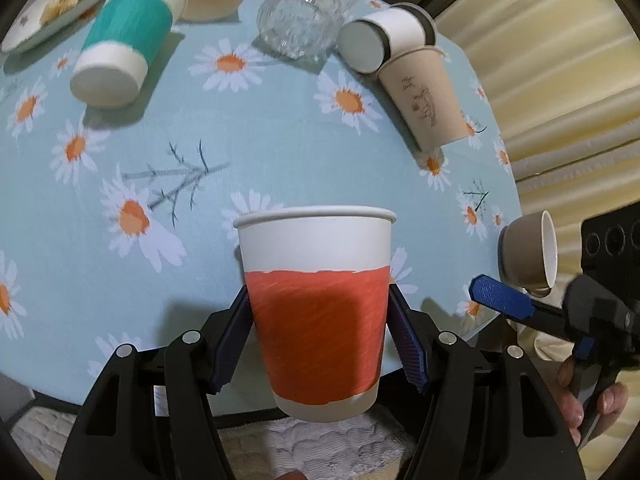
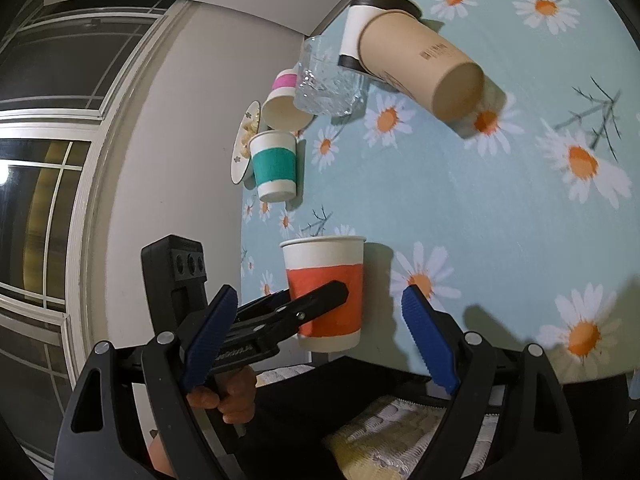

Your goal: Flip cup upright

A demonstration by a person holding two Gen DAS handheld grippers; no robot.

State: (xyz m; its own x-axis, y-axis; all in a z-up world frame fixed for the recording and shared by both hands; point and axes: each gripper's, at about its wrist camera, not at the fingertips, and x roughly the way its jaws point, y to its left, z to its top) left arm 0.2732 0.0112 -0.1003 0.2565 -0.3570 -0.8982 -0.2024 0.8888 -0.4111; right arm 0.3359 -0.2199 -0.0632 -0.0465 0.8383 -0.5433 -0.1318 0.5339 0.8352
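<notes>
A white paper cup with an orange band (image 1: 318,312) is held rim up between my left gripper's (image 1: 320,336) blue pads, over the table's near edge. The left gripper is shut on it. The cup also shows in the right wrist view (image 2: 326,292), with the left gripper's black finger across its band. My right gripper (image 2: 320,336) is open and empty, its blue pads (image 2: 428,340) wide apart, just off the table edge beside the cup. One of its fingers (image 1: 500,296) shows at the right of the left wrist view.
On the daisy tablecloth (image 1: 200,140): an upside-down teal-banded cup (image 1: 124,36), a glass tumbler (image 1: 304,12), a black-rimmed white cup (image 1: 388,36), a beige paper cup (image 1: 428,96), a plate of food (image 1: 52,4). A small brown cup (image 1: 528,252) is at the right edge.
</notes>
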